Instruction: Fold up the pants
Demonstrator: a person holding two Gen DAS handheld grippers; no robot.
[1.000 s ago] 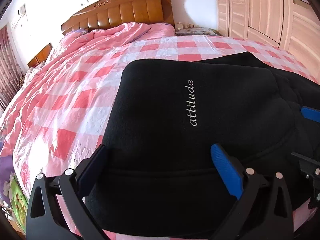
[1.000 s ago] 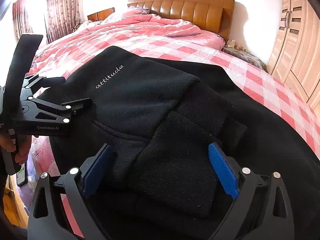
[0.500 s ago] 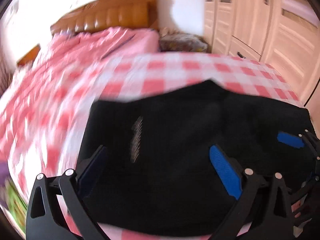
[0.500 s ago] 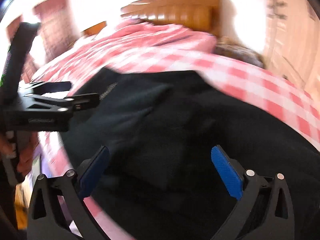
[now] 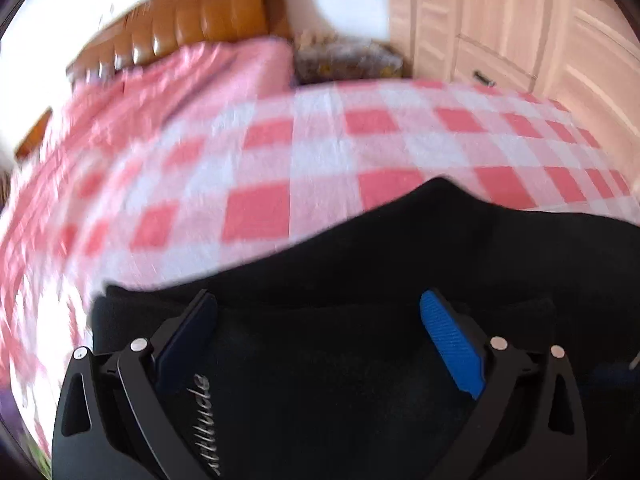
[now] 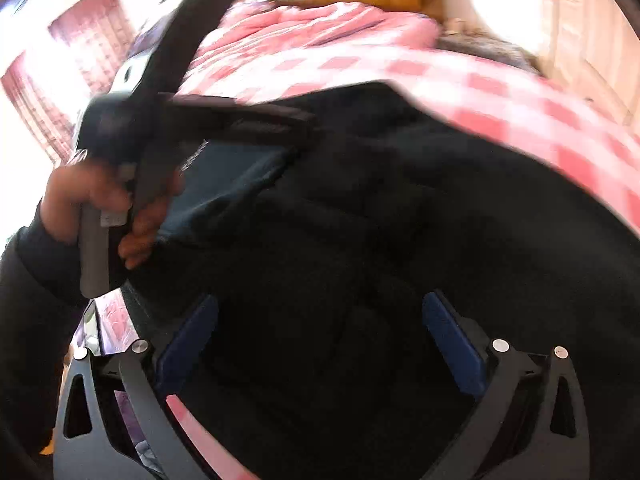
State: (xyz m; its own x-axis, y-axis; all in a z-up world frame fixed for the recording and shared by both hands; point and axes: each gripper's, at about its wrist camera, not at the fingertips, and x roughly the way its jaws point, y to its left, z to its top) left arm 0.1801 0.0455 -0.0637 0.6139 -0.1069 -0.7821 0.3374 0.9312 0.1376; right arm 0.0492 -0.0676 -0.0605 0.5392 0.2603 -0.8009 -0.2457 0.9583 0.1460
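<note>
Left wrist view shows the bed (image 5: pixel 280 152) filling most of the frame, covered by a pink and white checked sheet, with a brown padded headboard (image 5: pixel 192 20) at its far end and pale wooden wardrobe doors (image 5: pixel 520 32) to the right. The black pants (image 5: pixel 400 272) lie folded on the near part of the bed, right under both tools. White script embroidered on the cloth sits by the near left finger; it is blurred and partly cut off, so only a few slanted letters show and the word cannot be read with certainty. The left gripper (image 5: pixel 318 344) tilts steeply down over the pants, its blue pads (image 5: pixel 450 344) spread wide with only flat cloth below them, nothing pinched.

In the right wrist view the right gripper (image 6: pixel 320 344) also points down at the pants (image 6: pixel 400 220), jaws fully released after just widening, with cloth beneath but not clamped. At the left, a hand (image 6: pixel 100 204) in a dark sleeve (image 6: pixel 28 280) grips the grey handle of the left gripper (image 6: pixel 208 120), which reaches across the pants.
</note>
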